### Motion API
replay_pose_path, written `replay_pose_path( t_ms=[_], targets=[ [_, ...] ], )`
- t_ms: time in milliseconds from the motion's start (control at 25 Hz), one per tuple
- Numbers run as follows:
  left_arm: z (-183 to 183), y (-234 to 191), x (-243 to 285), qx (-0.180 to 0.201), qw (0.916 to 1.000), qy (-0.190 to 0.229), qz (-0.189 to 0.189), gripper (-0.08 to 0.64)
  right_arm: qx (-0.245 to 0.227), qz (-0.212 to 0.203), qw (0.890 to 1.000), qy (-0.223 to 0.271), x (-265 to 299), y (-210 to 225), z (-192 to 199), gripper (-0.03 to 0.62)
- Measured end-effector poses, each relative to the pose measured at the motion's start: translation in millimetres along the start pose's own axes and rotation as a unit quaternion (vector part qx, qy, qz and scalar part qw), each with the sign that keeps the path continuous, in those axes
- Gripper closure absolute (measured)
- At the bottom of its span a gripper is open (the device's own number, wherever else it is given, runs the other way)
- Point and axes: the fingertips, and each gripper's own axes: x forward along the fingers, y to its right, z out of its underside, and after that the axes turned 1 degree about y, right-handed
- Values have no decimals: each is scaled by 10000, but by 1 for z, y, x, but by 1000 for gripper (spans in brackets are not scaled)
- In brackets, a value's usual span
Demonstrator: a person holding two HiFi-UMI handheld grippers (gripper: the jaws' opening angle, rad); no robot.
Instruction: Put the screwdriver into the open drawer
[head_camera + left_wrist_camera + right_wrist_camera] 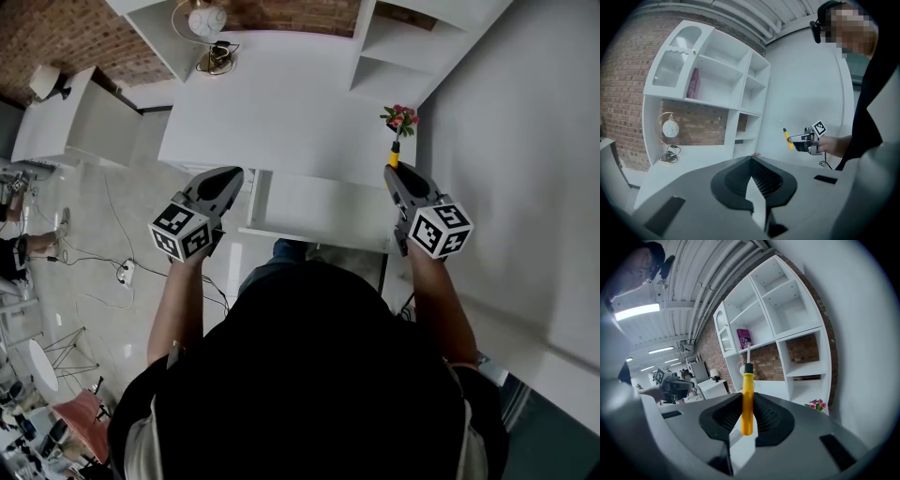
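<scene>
Right tool pinches screwdriver mid yellow handle, shaft up, by open drawer's right side; light, stiff, probably slick plastic, so handle grip suits; left tool closed, empty

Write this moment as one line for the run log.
right gripper: shut on screwdriver, held by its handle | left gripper: shut, empty | drawer: open, screwdriver not yet inside

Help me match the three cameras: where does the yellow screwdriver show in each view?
Head view: screwdriver upper right, sticking out of the right tool.
Left gripper view: right of middle, against the white wall.
Right gripper view: dead centre, upright between the jaws.
Shared landmark: the white shelf unit, in all three.
</scene>
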Motion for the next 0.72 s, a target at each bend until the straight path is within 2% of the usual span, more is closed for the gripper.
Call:
replay_pose_path(
  t_ms=[720],
  targets=[
    [2, -47, 47, 27, 9995, -287, 87, 545, 26, 44, 9998, -203, 60, 35, 9, 509]
  ],
)
